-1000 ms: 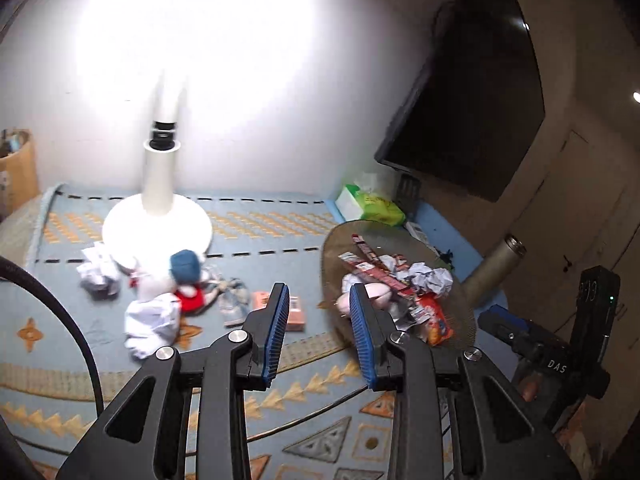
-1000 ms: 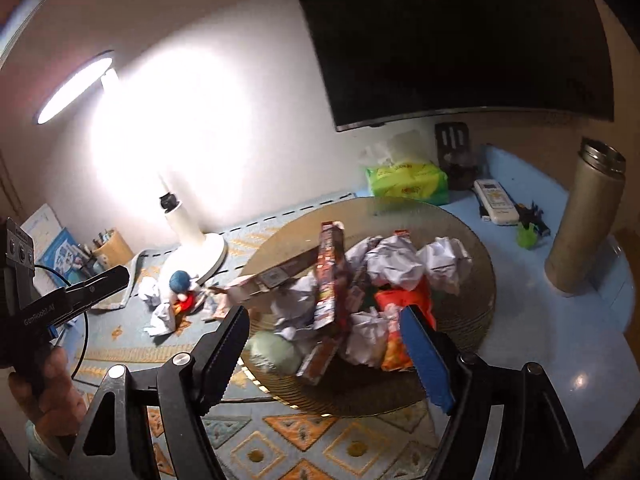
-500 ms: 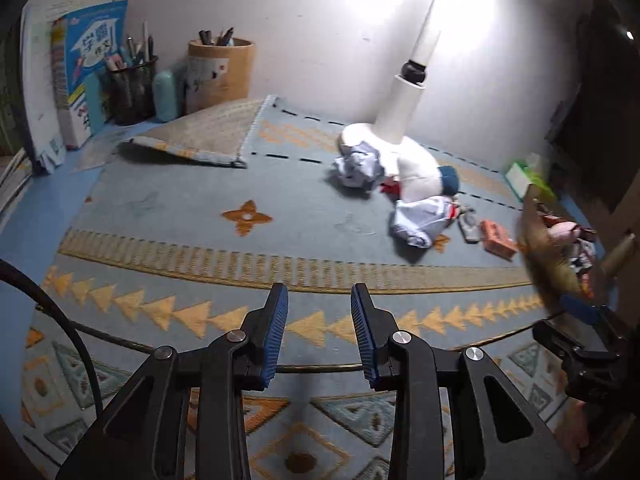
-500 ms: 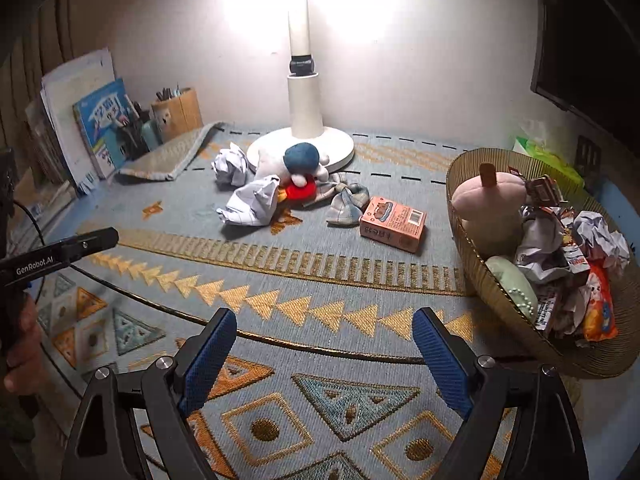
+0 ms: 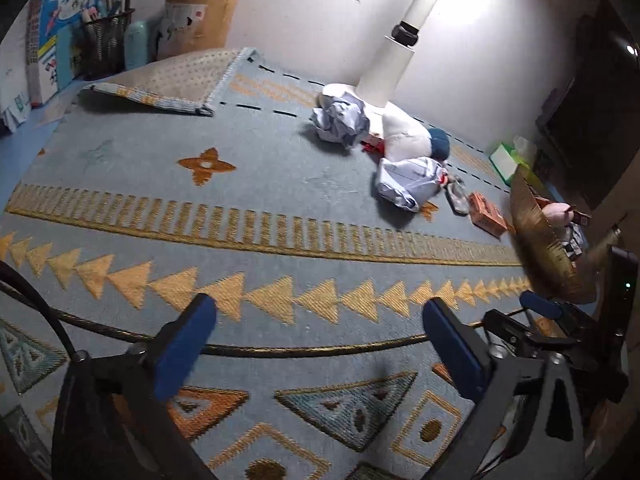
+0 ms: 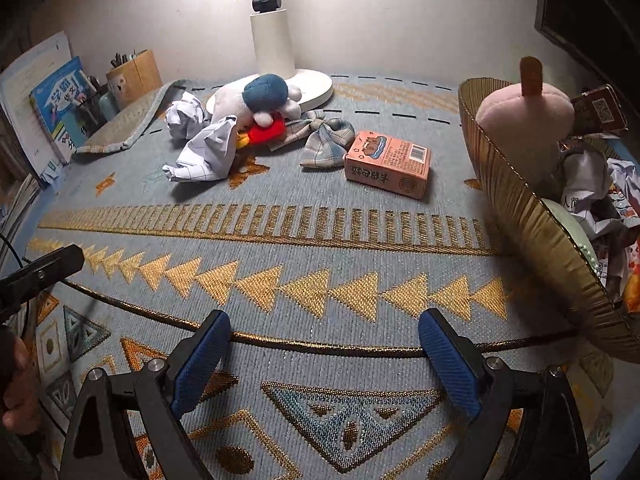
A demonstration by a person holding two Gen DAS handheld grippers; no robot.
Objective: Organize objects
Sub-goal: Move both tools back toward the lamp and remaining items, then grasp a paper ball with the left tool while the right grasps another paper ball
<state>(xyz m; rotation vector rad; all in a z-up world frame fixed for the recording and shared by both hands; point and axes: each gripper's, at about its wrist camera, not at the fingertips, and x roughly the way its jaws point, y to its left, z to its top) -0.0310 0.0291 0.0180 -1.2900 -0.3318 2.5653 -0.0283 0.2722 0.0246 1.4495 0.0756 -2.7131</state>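
Note:
On the patterned mat lie an orange carton [image 6: 387, 164] [image 5: 485, 213], a plaid cloth [image 6: 326, 140], a plush toy with a blue cap [image 6: 260, 106] [image 5: 414, 140] and two crumpled papers [image 6: 204, 152] [image 5: 340, 120]. A woven basket [image 6: 532, 216] [image 5: 540, 240] at the right holds a pink plush [image 6: 524, 124] and wrappers. My left gripper [image 5: 320, 322] hangs over bare mat, its jaws opening wide with nothing between them. My right gripper [image 6: 324, 340] is also opening over bare mat, empty, well short of the carton.
A white lamp base [image 6: 276, 48] stands behind the toys. Pen holders [image 5: 198, 22], books [image 6: 60, 100] and a folded mat corner [image 5: 176, 80] fill the far left. A green tissue pack [image 5: 506, 160] sits at the far right. A hand [image 6: 12, 388] holds the left gripper.
Both grippers dropped from the basket toward the mat and swung left. The left jaws went from nearly shut to wide open; the right jaws widened further.

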